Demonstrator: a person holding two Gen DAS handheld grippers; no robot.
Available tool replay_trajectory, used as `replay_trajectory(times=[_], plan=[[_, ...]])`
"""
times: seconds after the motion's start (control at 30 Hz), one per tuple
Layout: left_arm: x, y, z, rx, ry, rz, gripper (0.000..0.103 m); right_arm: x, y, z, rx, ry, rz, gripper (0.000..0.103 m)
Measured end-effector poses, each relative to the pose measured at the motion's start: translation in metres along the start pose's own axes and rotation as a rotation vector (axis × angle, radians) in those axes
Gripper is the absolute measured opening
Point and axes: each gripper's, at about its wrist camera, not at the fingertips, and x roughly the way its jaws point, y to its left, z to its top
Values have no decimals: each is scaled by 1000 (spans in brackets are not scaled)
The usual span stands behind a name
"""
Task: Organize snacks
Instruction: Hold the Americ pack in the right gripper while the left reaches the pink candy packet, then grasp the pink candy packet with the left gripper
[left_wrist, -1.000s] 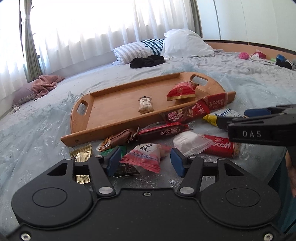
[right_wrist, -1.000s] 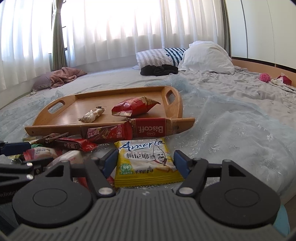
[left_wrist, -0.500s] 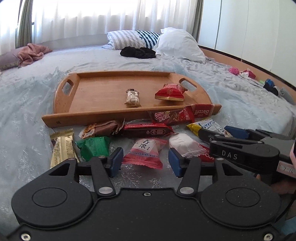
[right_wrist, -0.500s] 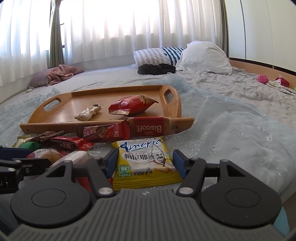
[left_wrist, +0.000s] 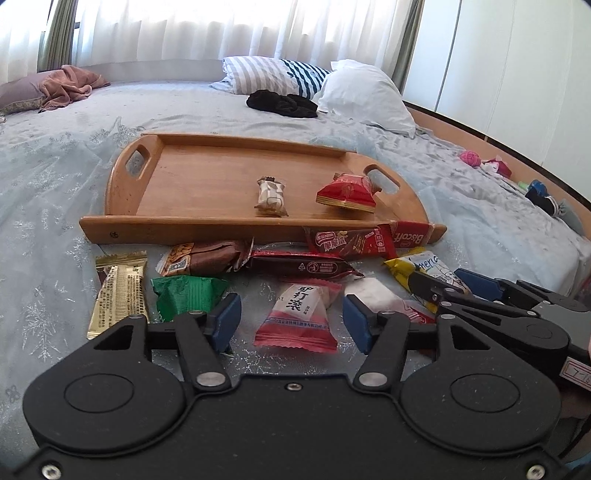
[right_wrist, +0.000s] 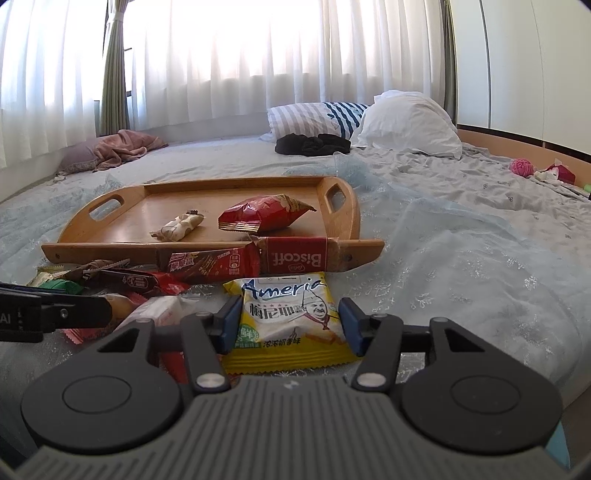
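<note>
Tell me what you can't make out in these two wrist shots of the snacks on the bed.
- White packet: left wrist view, its near end hidden behind the left gripper finger; no label readable.
- Yellow Ameria packet: right wrist view, whether the closing pads of the right gripper touch it cannot be told.
- Biscoff pack: left wrist view, partly covered by a red wrapper.

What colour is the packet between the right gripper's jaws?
Yellow, with a white panel and blue lettering: the packet, clearest in the right wrist view.

Bed (left_wrist: 55, 177) bears wooden tray (left_wrist: 207, 229), scattered snack packets (left_wrist: 295, 314), pillows (left_wrist: 365, 92).
</note>
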Motion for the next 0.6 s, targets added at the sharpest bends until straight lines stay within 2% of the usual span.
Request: replay_trajectory(times=[0.03, 0.07, 0.27, 0.43, 0.47, 0.5, 0.53, 0.6], plan=[[4, -2, -1, 6, 11, -1, 53, -1, 0, 0, -2, -3, -5, 58], [7, -4, -2, 18, 21, 0, 43, -1, 0, 0, -2, -5, -8, 58], [-4, -16, 1, 73, -16, 38, 37, -8, -7, 6, 20, -32, -28, 58], [-18, -13, 12, 42, -55, 41, 37, -11, -13, 15, 33, -68, -43, 58], [-20, -12, 14, 36, -62, 47, 30, -11, -14, 16, 33, -74, -47, 58], [-22, -11, 16, 30, -71, 55, 4, -11, -15, 18, 34, -80, -50, 58], [-24, -9, 20, 13, -72, 57, 5, -11, -16, 20, 34, -85, -51, 58], [-26, -4, 25, -23, -78, 37, 1, -11, -17, 23, 34, -94, -49, 58]])
